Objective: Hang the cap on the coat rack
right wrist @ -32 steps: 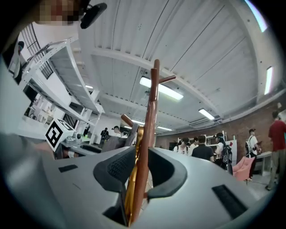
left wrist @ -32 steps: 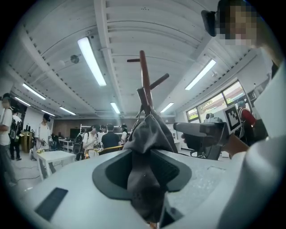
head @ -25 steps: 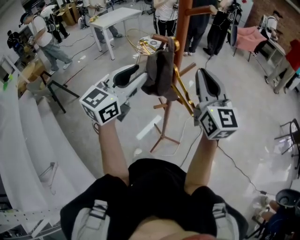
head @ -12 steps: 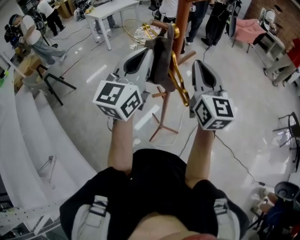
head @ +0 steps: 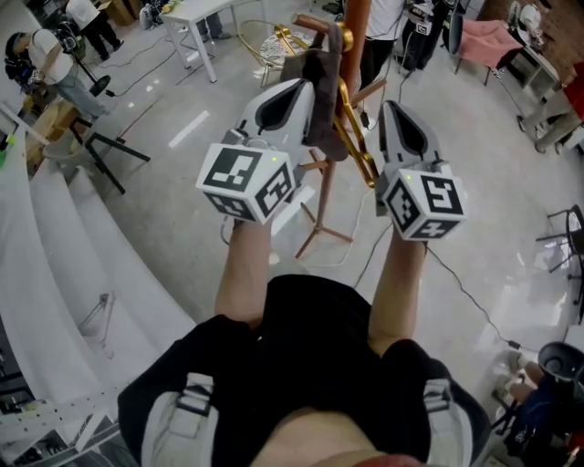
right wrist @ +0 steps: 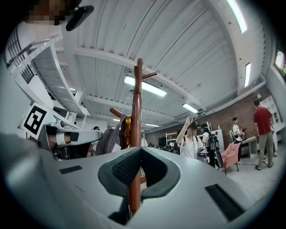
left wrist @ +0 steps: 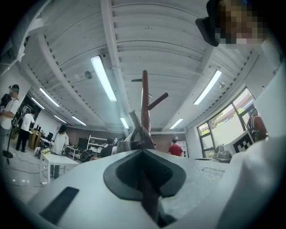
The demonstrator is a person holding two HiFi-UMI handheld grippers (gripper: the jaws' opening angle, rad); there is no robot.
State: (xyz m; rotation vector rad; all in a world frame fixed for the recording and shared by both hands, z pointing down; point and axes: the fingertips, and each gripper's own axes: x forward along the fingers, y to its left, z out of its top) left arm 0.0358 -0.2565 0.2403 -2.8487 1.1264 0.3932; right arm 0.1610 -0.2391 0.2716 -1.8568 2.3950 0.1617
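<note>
The cap (head: 316, 96), dark grey, hangs down beside the rack (head: 357, 32), its top up against a brown peg (head: 315, 25) and its lower edge draped over the gold hanger (head: 354, 146) that slants off the pole. The left gripper (head: 301, 89) points up into it. Its jaws are pressed together, and the cap's fabric sits right at their tips, apparently pinched there. In the left gripper view the cap (left wrist: 127, 144) shows as a grey bulge just past the jaw tips, with the pole rising straight above. The right gripper (head: 392, 109) is raised on the other side of the hanger, close to the pole and apart from the cap. Its jaws are drawn in to a thin slit and grip nothing; in the right gripper view only the pole shows through that slit. That view also shows the cap and hanger just left of the pole, with the left gripper beyond them. The rack's legs stand on the pale floor (head: 182, 201) below. A white table (head: 203, 11), a pink chair (head: 488, 38) and several people stand well off.
</note>
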